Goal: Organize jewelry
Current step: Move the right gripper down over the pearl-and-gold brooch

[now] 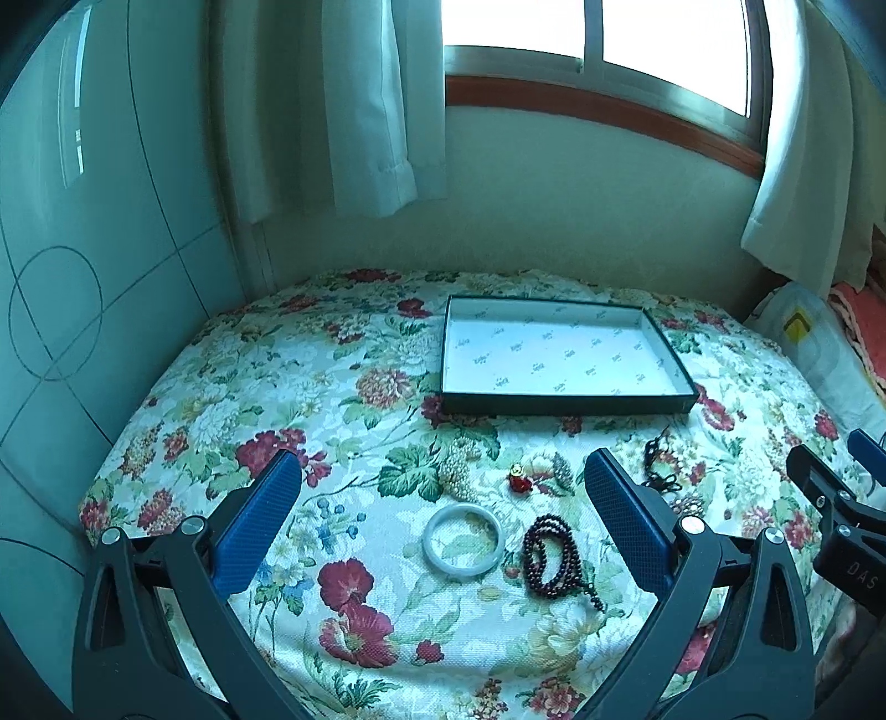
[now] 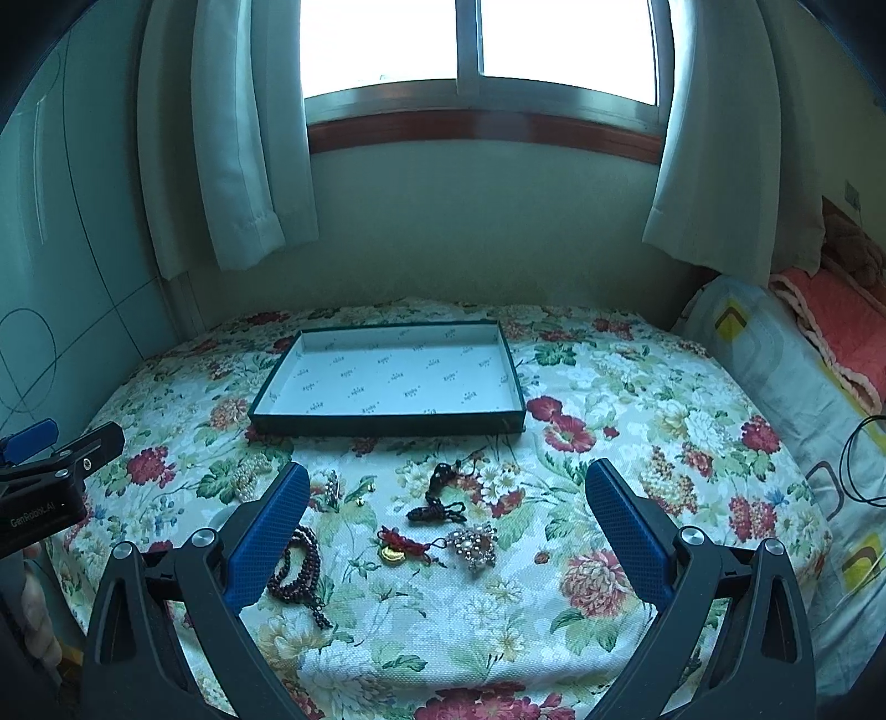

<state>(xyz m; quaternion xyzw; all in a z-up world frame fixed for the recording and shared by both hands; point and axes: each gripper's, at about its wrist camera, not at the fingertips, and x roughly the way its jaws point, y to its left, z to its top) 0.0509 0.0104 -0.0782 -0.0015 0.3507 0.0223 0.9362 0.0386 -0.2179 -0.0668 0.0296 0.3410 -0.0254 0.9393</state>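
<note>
Loose jewelry lies scattered on a flowered cloth [image 1: 387, 354], between the viewer and an empty tray [image 1: 559, 404]. Nothing is in the tray yet, so sorting looks not yet begun.

Nearest the left tool [image 1: 443, 520] is a pale bangle [image 1: 464, 541], a smooth closed ring lying flat. It looks like stone or glass: stiff, slippery and likely to chip if dropped. The safest hold is probably across its band, one finger inside the ring and one outside. Just beside it, to the right, lies a dark red bead strand [image 1: 551, 556], coiled in loops. It is limp and would dangle; pinching a bunch of loops together should lift it whole. Farther back sit a small red charm [image 1: 519, 481] and a cluster of pearls [image 1: 458, 468], which blends into the print and is hard to make out.

Before the right tool [image 2: 447, 523] lie a black cord piece [image 2: 437, 498], soft and tangled, a red knotted cord with a gold pendant [image 2: 400, 548], and touching its end a sparkly metal piece [image 2: 473, 545] set with pale beads. All look light. The cords could snag on each other.

The tray is shallow and rectangular, dark-rimmed, with a white printed lining. The cloth has a woven texture and covers what seems a bed or worktop; I cannot tell which.

Both tools hover above the cloth with their blue ribbed fingers [image 2: 626, 531] spread wide, holding nothing.

Behind are pale curtains [image 2: 243, 138] and a bright window [image 2: 470, 44].
</note>
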